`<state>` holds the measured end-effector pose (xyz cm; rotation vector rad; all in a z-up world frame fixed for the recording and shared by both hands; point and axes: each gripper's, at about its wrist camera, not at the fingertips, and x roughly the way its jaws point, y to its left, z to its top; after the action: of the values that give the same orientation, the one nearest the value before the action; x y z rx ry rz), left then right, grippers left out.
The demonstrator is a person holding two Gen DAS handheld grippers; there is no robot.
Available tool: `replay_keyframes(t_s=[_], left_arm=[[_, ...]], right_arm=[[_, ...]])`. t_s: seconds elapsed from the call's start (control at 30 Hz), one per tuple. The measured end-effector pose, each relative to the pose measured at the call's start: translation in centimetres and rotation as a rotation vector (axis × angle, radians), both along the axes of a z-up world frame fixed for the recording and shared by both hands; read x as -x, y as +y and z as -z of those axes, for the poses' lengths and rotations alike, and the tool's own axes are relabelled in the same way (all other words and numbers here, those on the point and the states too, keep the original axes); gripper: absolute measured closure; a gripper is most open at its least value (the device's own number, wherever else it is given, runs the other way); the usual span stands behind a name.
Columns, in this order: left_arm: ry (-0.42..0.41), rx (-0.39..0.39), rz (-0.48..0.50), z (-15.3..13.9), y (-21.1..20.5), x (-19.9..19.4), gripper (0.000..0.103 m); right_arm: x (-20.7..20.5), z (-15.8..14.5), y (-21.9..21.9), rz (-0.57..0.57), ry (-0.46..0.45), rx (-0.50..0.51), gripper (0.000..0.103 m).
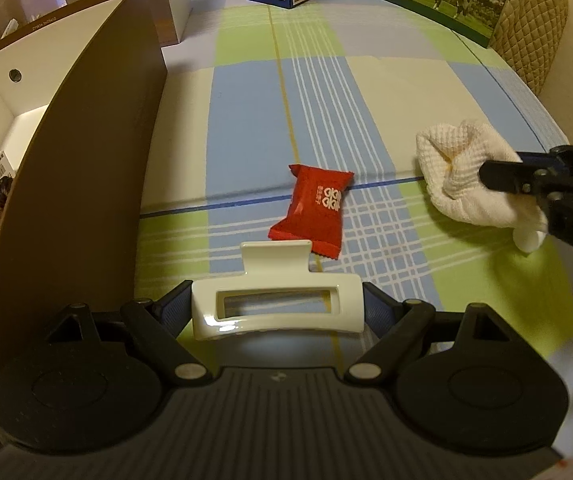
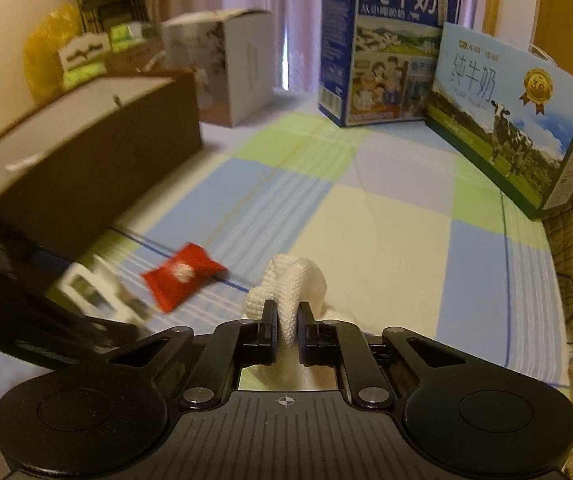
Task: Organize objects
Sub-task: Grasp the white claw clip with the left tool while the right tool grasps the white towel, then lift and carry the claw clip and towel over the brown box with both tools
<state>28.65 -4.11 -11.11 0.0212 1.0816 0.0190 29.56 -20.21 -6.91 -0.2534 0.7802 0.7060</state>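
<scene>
My left gripper (image 1: 276,304) is shut on a white hair claw clip (image 1: 276,300), held between its blue pads just above the checked tablecloth. A red candy packet (image 1: 314,210) lies on the cloth just beyond the clip. My right gripper (image 2: 286,320) is shut on a crumpled white cloth (image 2: 292,284); the cloth (image 1: 462,172) and the right gripper (image 1: 498,174) also show at the right of the left wrist view. The packet (image 2: 182,278) and the clip (image 2: 90,290) appear blurred at the left of the right wrist view.
A brown open storage box (image 1: 86,152) with small cartons inside stands at the left. Milk cartons (image 2: 386,48) (image 2: 514,120) and a white box (image 2: 226,64) line the far edge. A quilted cushion (image 1: 530,28) sits at the right.
</scene>
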Motion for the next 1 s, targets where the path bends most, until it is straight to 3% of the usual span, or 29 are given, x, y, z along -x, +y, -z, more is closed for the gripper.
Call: replay_keyframes(t_s=[0.5, 0.7, 1.0], left_arm=[[0.045, 0.027, 0.053, -0.4, -0.5, 6.4, 0.019], [0.075, 0.03, 0.072, 0.1, -0.4, 8.9, 0.019], [0.055, 0.022, 0.1, 0.7, -1.1, 9.1, 0.019]], right_arm=[[8.3, 0.6, -4.0, 0.036, 0.216, -0.018, 0.097], [9.3, 0.8, -4.5, 0.057, 0.244, -0.024, 0.097], [10.2, 0.7, -4.4, 0.073, 0.233, -0.024, 0.097]])
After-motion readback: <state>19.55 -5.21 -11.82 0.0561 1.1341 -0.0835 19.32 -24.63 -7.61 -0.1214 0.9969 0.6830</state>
